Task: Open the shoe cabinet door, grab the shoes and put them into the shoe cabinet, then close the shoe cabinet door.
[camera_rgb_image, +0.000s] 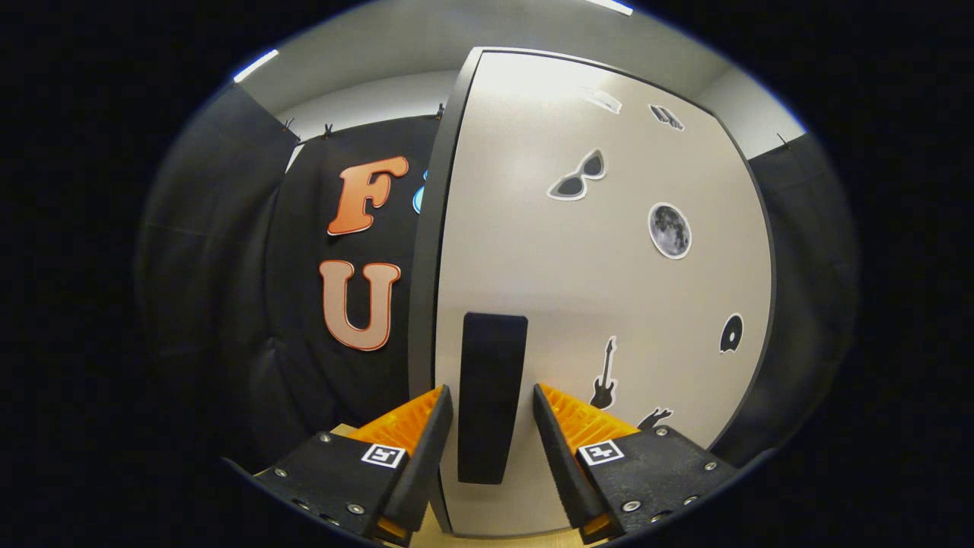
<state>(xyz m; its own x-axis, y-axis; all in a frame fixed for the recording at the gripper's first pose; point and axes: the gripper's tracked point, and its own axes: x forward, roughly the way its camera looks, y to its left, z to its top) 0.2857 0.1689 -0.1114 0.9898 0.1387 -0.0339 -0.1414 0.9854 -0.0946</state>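
Observation:
The shoe cabinet door [609, 289] is a pale panel with a dark rim and several stickers, and it stands right in front of me. A black upright handle [491, 396] sits low on the door near its left edge. My gripper [491, 390] is open, with one finger on each side of the handle. A narrow gap shows between each fingertip and the handle. The handle's lower end reaches down between the fingers.
The door's dark left edge [426, 266] runs top to bottom, with the booth's black cloth wall [228, 304] behind it to the left and more cloth to the right. A strip of light wooden surface [456, 536] shows below the fingers.

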